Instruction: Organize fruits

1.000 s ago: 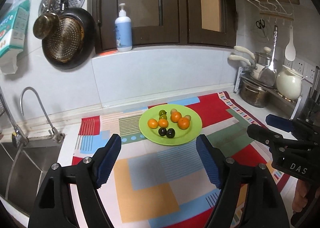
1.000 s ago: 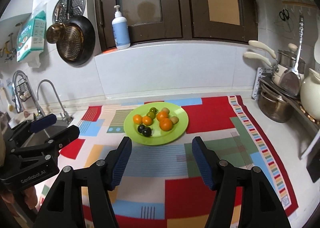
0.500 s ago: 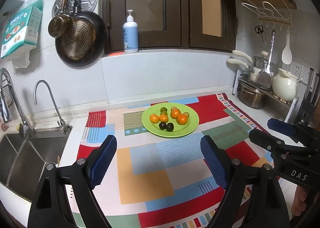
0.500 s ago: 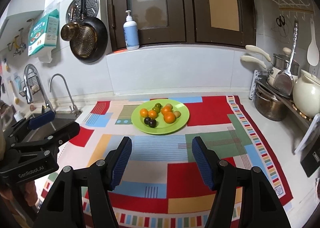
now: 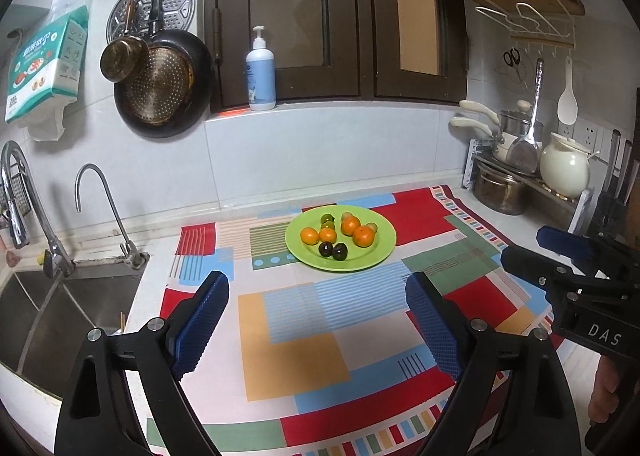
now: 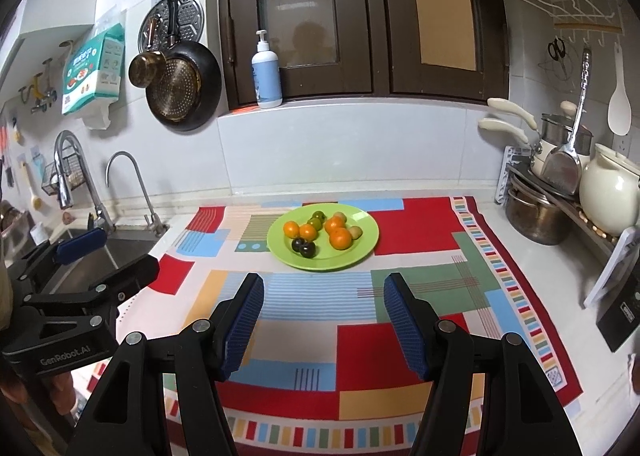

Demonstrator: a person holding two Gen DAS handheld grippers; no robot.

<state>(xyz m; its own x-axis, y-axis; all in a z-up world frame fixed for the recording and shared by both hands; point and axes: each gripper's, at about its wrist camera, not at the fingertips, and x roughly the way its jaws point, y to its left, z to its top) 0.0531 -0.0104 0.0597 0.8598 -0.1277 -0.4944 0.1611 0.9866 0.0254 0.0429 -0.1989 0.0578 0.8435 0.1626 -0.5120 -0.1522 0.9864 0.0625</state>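
So I've got both grippers hanging over the near end of the patchwork mat, and the green plate with all the fruit sits well ahead of them, toward the back wall. On it: four oranges, two dark plums at the near edge, a couple of green ones at the back and a small brownish fruit on the right side.

My left gripper has just been spreading its jaws and they're now wide apart with nothing between them, only mat. My right gripper is parted too, narrower, also empty. Neither touches the plate.

Room-wise, the mat between jaws and plate is bare. The sink drops off on the left, right past the mat's edge, and the pot rack crowds the right end of the counter.
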